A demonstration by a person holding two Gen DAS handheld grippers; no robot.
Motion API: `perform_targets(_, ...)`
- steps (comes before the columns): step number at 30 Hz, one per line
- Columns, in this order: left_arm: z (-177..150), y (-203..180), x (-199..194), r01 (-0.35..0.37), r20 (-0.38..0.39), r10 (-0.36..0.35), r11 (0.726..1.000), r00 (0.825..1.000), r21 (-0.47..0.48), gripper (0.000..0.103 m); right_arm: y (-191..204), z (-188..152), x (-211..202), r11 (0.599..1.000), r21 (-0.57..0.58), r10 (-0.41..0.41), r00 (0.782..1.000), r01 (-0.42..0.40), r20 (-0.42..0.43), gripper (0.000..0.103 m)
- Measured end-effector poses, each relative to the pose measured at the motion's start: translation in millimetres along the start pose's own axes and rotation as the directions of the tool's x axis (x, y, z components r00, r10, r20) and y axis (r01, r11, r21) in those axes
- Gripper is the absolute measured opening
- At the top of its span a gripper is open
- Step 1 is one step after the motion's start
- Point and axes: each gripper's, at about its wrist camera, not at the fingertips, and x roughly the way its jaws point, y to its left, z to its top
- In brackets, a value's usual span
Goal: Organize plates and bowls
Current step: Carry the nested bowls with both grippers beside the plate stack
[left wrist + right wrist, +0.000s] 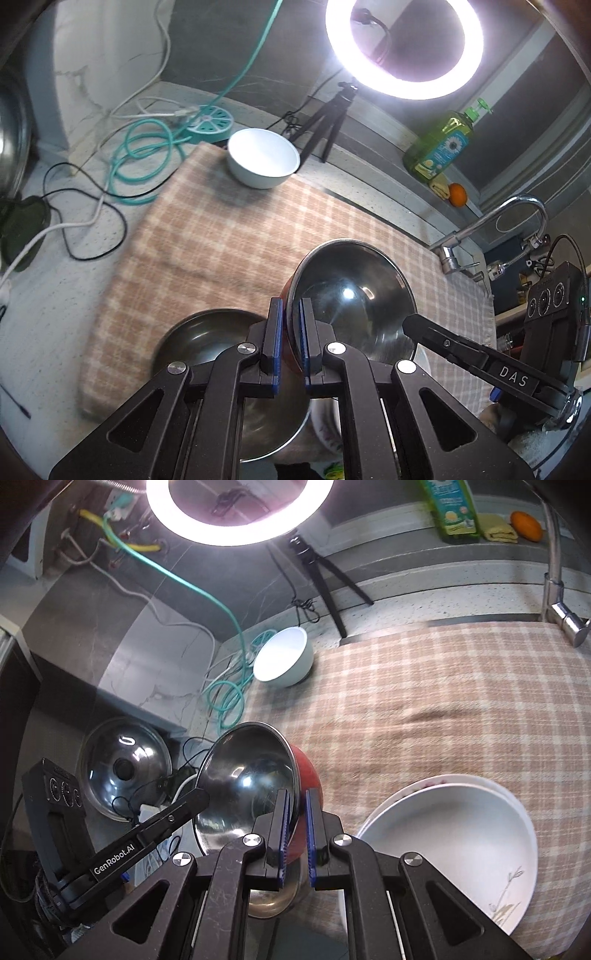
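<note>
The red-backed steel bowl [354, 295] is up in the air over the checked cloth [221, 236], left gripper [291, 332] and right gripper [297, 827] both pinching only its thin rim. One twist and it slips onto the steel bowl [207, 339] below

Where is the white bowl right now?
In both wrist views, the white bowl sits at the checked cloth's far corner, beside the teal cable and tripod.
</note>
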Motion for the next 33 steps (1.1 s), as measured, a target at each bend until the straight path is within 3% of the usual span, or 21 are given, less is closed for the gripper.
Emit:
perform_targets(13, -25, 47, -11, -0.020, -0.011, 0.020, 0.998, 1.000, -0.065, 0.006, 30, -28, 35, 0.998, -0.057, -0.008, 0.997, 0.004, -0.072, 0.008)
perform_targets(33, -52, 78, 3, -0.056, -0.066, 0.051, 0.995, 0.997, -0.080, 0.006, 28, -56, 77, 0.994, -0.095, -0.073, 0.982, 0.057, -0.175, 0.008)
